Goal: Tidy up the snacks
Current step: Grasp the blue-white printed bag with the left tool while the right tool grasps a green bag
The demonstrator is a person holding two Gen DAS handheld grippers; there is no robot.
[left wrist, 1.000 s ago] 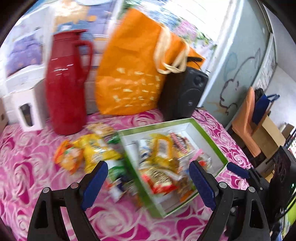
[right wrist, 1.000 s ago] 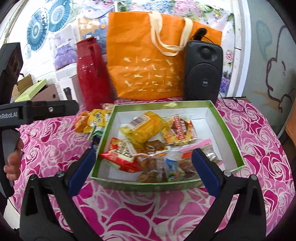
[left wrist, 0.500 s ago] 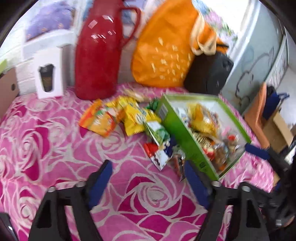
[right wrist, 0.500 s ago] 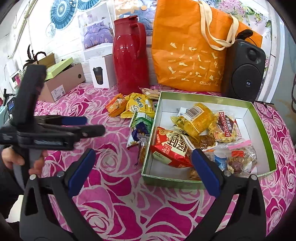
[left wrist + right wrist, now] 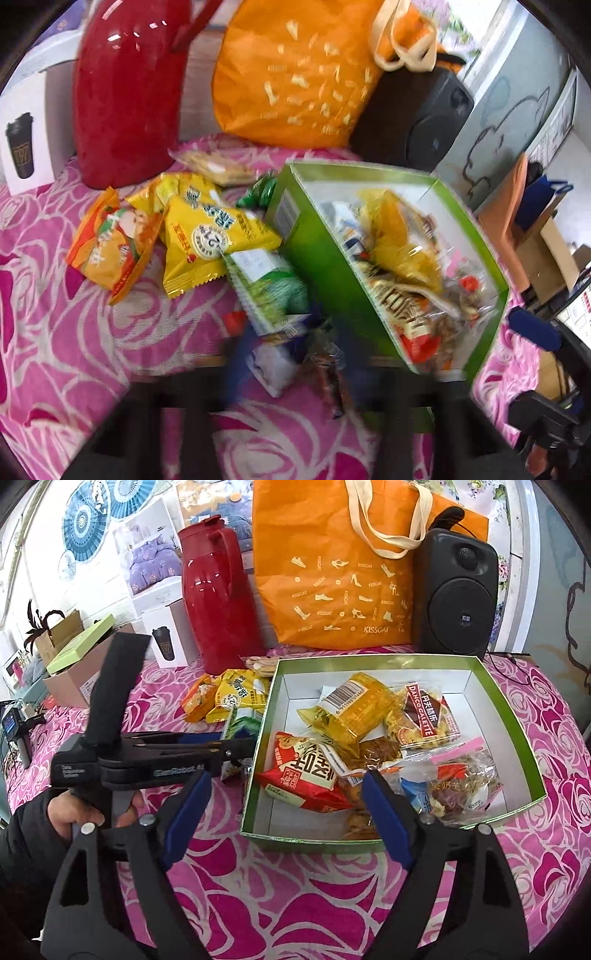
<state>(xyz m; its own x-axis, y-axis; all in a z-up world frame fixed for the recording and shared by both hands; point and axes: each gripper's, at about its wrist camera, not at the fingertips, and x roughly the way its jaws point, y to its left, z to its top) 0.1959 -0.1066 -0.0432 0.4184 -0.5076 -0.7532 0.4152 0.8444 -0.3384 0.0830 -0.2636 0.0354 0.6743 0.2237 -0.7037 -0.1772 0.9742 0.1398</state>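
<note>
Left tool [image 5: 236,744] has dropped onto loose packets [image 5: 288,332] beside green box [image 5: 517,716]; jaw state unreadable through blur. Right tool [image 5: 284,819] released. Pickup likely next.

Rose-patterned pink table [image 5: 332,904] carries green box [image 5: 517,716], loose snack packets [image 5: 207,240], red jug [image 5: 214,602]

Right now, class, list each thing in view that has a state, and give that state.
green box: lidless, part filled with snacks
orange tote bag: upright
red flask: upright, lid on
right tongs: open, empty
left tongs: blurred, cannot tell
</note>
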